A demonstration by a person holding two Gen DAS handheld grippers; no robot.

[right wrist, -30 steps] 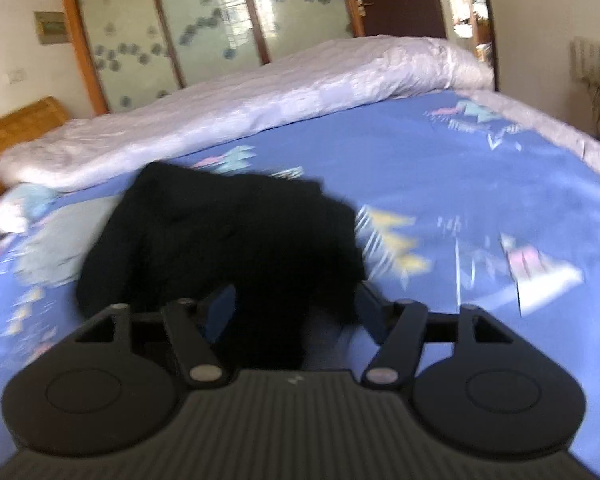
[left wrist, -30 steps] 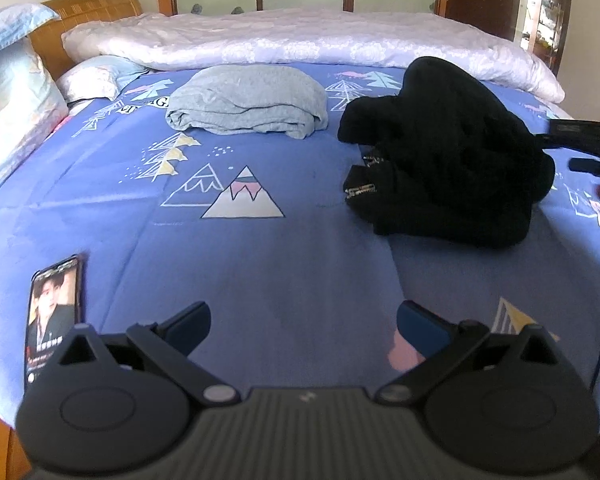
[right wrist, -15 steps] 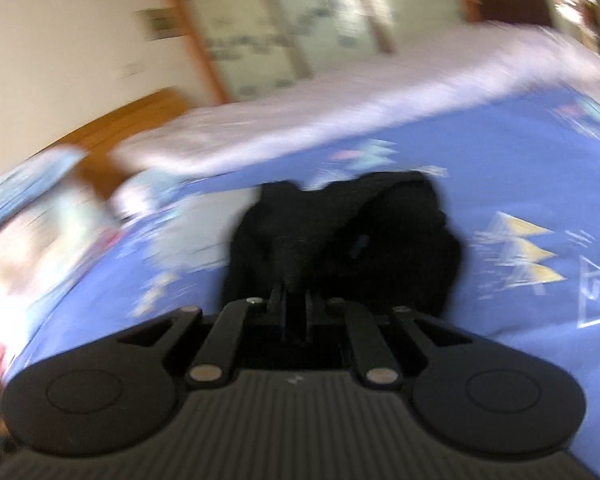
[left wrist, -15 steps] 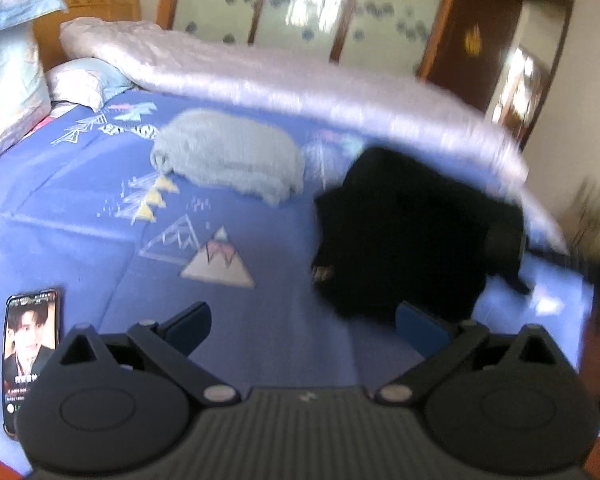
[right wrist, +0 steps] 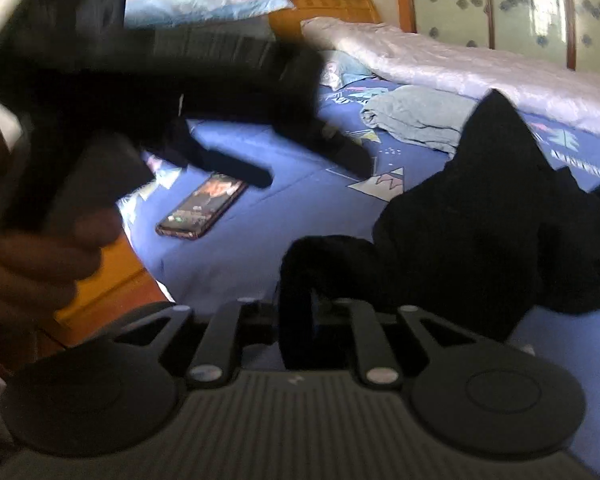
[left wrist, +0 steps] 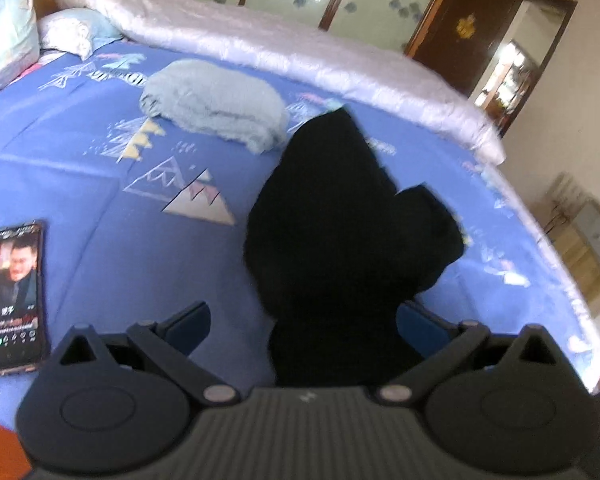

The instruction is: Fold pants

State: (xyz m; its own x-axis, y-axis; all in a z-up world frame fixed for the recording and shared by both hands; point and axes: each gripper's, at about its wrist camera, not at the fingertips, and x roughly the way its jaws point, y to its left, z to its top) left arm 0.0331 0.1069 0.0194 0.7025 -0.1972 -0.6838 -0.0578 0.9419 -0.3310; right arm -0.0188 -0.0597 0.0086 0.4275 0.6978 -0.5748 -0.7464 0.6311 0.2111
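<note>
- A phone [left wrist: 14, 296] lies face up with its screen lit on the blue patterned bed sheet [left wrist: 100, 208], near the bed's wooden edge at the far left of the left wrist view.
- A folded grey garment [left wrist: 216, 106] sits farther back on the sheet, in front of the rolled pale quilt [left wrist: 300, 56] along the far side of the bed.
- The black pants [left wrist: 340, 216] lie bunched in a heap on the sheet to the right of the grey garment, one end reaching down toward the left claw [left wrist: 304, 320].
- The left claw stands wide; pants fabric lies between its blue pads [left wrist: 416, 326], and the pads do not press on it.
- In the right wrist view the left claw [right wrist: 312, 160] shows blurred at upper left, held in a hand [right wrist: 32, 248], above the phone [right wrist: 204, 206].
- The right claw [right wrist: 296, 320] is narrow, its jaws having just been easing apart, and a looped band of the pants [right wrist: 480, 216] stands between its fingers, still clamped there.
- The rest of the pants trails off to the right across the sheet.
</note>
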